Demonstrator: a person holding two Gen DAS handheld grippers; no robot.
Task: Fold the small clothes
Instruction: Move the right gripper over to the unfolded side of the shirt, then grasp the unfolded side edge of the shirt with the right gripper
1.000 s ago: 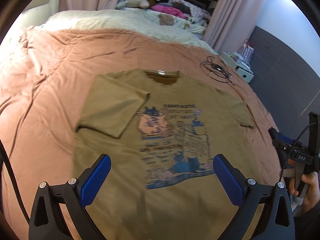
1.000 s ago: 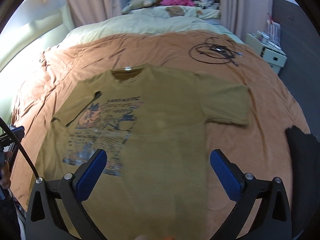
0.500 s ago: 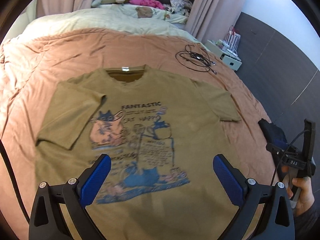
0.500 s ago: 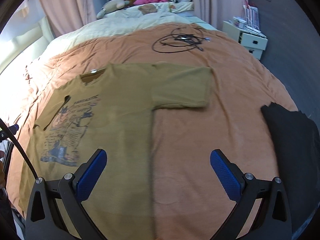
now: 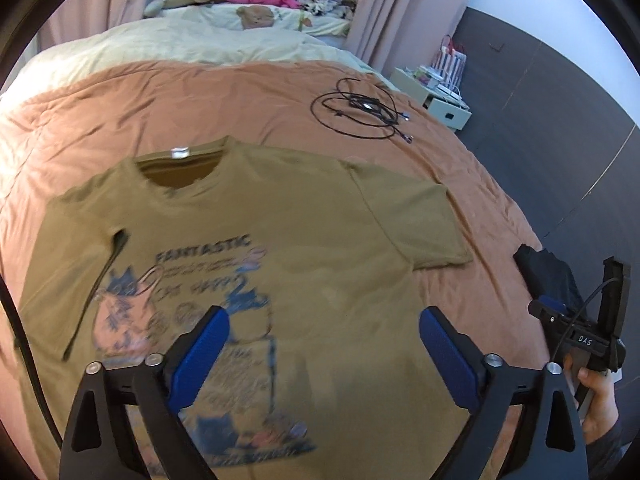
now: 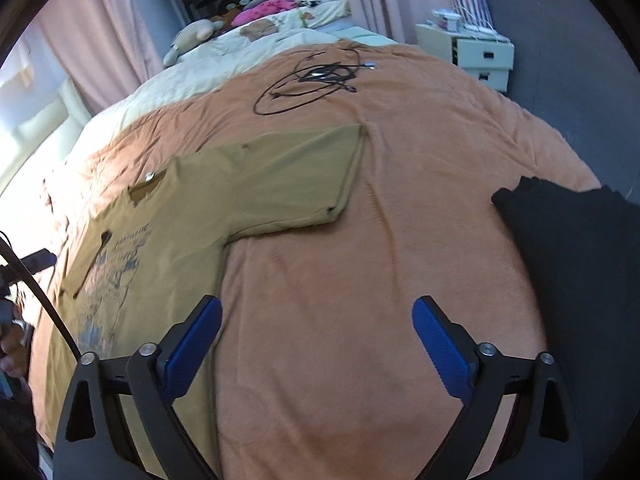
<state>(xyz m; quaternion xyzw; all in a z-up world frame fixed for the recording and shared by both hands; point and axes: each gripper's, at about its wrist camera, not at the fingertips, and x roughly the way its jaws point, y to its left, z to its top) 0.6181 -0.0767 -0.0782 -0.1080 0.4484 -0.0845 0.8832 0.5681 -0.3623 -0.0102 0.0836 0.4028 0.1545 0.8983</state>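
An olive T-shirt [image 5: 320,240] with a blue cat print lies flat, front up, on the orange blanket [image 5: 200,108]; its left sleeve is folded over the chest. My left gripper [image 5: 322,328] hovers above the shirt's lower middle, its jaws wide but closing, nothing between the pads. In the right wrist view the T-shirt [image 6: 248,188] spreads to the left, and my right gripper [image 6: 316,320] hangs over bare blanket [image 6: 400,200] beside the shirt's right side, jaws also closing on nothing. The right gripper's handle and a hand [image 5: 596,392] show at the left wrist view's right edge.
A folded black garment [image 6: 572,256] lies at the bed's right edge. A tangle of black cables [image 6: 312,80] lies beyond the shirt. A cream duvet [image 5: 192,44], soft toys and a white drawer unit [image 6: 476,56] stand further back.
Both grippers have swept to the right across the bed, so the shirt has slid left in both views. The right gripper went from over the shirt to over bare blanket. Both jaws narrowed slightly.
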